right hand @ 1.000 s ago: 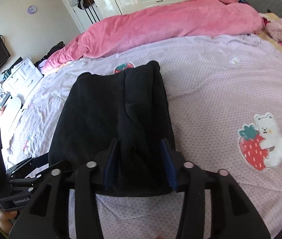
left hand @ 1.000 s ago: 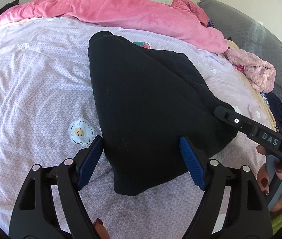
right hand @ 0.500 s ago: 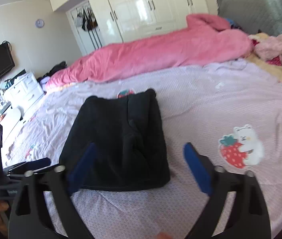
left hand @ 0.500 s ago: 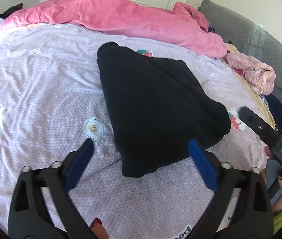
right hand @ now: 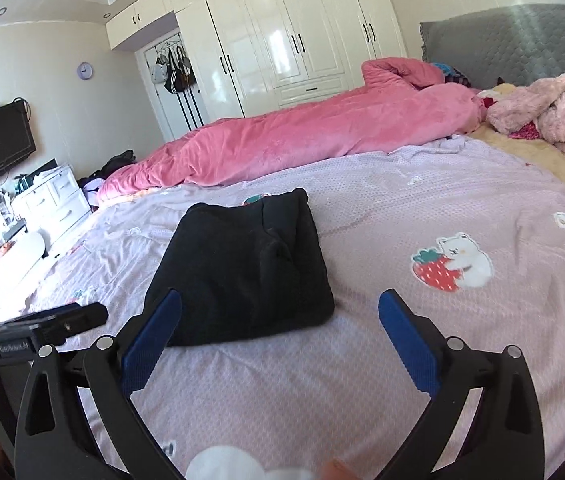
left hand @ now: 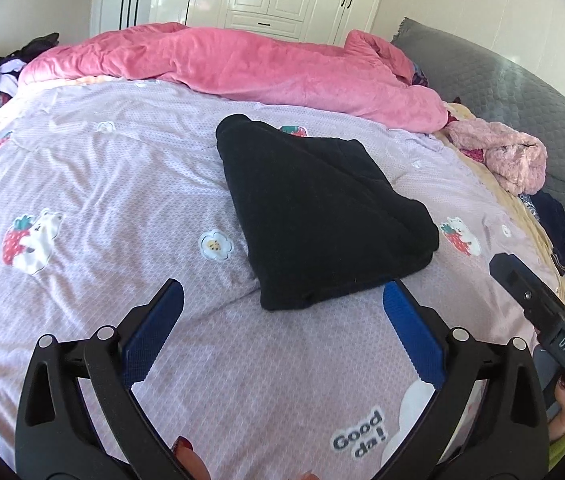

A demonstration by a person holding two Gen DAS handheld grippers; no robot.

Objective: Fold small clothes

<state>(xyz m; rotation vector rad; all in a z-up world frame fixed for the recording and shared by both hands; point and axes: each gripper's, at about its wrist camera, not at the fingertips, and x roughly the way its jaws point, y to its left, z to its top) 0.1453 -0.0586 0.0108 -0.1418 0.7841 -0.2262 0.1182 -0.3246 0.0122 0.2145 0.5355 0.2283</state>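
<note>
Black garment (left hand: 322, 208) lies folded on bed (left hand: 122, 184). Left gripper (left hand: 282, 328), right gripper (right hand: 280, 332): fingers wide, empty. Judgement: press edges flat, square corners.

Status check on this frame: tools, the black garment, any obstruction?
Left tool open, empty. Right tool open, empty. Black garment folded on the lilac bedsheet, untouched. Nothing blocking.

Left tongs (left hand: 282, 304) and right tongs (right hand: 280, 312) both gape wide, holding nothing.
</note>
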